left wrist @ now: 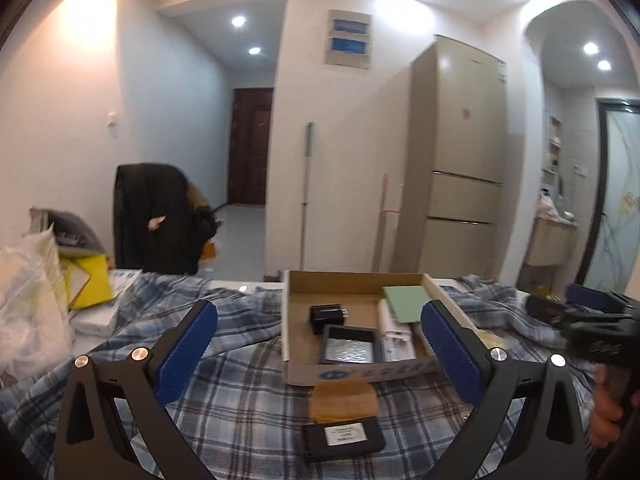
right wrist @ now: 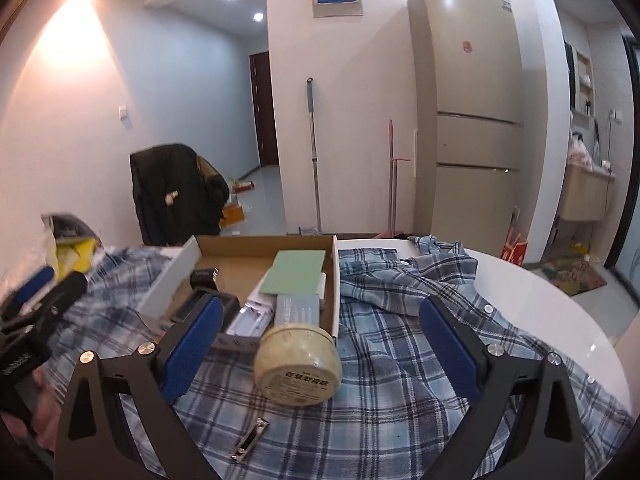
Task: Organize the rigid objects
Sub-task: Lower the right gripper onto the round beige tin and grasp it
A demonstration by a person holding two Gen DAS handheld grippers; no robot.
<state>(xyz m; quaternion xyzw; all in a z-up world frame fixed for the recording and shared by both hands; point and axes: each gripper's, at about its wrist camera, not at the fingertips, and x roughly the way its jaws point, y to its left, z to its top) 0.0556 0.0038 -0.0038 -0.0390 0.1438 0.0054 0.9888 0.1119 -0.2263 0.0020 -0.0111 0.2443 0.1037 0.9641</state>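
Note:
A shallow cardboard box (left wrist: pixel 294 320) (right wrist: pixel 335 280) sits on a blue plaid cloth. It holds a black adapter (left wrist: pixel 326 314), a black tray with a silver inside (left wrist: pixel 349 346), a green card (left wrist: pixel 405 298) (right wrist: pixel 292 270) and white items. My left gripper (left wrist: pixel 320 344) is open and empty, in front of the box. Under it lie a tan pouch (left wrist: pixel 345 400) and a black box with a white label (left wrist: pixel 344 438). My right gripper (right wrist: pixel 322 338) is open around a round cream tin (right wrist: pixel 298 362) without touching it. A metal nail clipper (right wrist: pixel 250 440) lies nearer.
Plastic bags and a yellow box (left wrist: pixel 86 280) crowd the table's left side. The white table edge (right wrist: pixel 560 304) curves at the right. The other gripper shows at each view's side (left wrist: pixel 592 320) (right wrist: pixel 36 304). A fridge (left wrist: pixel 460 168) and a coat-draped chair (left wrist: pixel 160 220) stand behind.

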